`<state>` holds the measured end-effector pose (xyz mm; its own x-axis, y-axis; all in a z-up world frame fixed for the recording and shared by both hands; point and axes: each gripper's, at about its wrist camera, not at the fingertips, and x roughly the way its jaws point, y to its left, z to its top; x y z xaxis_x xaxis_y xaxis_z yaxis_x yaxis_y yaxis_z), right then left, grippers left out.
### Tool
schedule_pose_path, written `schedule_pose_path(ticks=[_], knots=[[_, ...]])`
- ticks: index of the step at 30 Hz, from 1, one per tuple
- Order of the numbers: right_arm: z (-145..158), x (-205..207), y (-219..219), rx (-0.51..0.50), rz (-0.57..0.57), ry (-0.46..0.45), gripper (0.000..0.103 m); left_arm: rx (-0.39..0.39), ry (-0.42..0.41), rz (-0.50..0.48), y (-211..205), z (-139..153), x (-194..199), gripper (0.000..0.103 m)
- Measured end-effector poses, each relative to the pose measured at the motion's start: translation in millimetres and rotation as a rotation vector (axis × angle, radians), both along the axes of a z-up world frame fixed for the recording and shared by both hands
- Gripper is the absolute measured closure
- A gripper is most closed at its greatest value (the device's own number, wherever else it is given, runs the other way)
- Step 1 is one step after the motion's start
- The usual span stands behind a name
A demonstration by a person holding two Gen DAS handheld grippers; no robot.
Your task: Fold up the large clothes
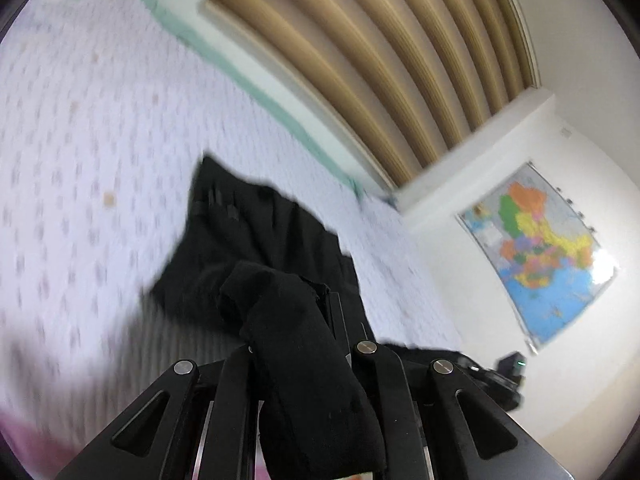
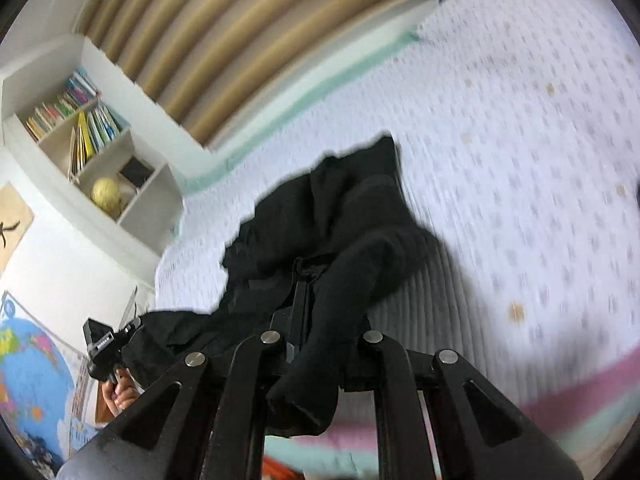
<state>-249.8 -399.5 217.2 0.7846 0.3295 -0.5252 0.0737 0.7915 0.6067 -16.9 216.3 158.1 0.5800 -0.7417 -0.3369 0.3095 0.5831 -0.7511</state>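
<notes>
Black garment [image 1: 256, 236]: large, dark, crumpled, lying on the bed [image 1: 80, 140], which carries a white cover with a small repeated print. We see most of the cloth bunched towards the bed's far edge, near the pale green border [image 1: 256, 88] that runs along that edge below the tan curtain [image 1: 360, 60]. Both frames are motion-blurred, so we cannot read fine detail of the fabric.

Left gripper [image 1: 320, 300]: jaws closed on a fold of the garment. A thick roll of black cloth runs back from the pinch over the top of the gripper towards the camera. The cloth between the pinch and the bed appears raised off the cover.

Right gripper [image 2: 304, 276]: jaws likewise closed on the garment. A tube-like part, possibly a leg or sleeve, drapes back over the gripper and hangs down between its arms. We cannot tell which part of the garment it is.

In the right wrist view the left gripper [image 2: 108, 344] shows at the lower left, with the person's hand [image 2: 120, 394] on its handle and black cloth trailing from it.

Surroundings: a coloured map [image 1: 540, 248] on the white wall, a white bookshelf [image 2: 80, 140] with books and a yellowish ball [image 2: 106, 196].
</notes>
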Motion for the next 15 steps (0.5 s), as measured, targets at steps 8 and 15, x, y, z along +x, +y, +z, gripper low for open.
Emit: schedule_pose_path(ticks=[8,15], knots=[[51,122,-12,-0.088,-0.081,-0.077,0.089,0.080,-0.075,0.110,-44,46,100,0.090],[36,230,-32,-0.132,-0.204,-0.083,0.089,0.202,-0.047,0.232,-81,33,186,0.088]])
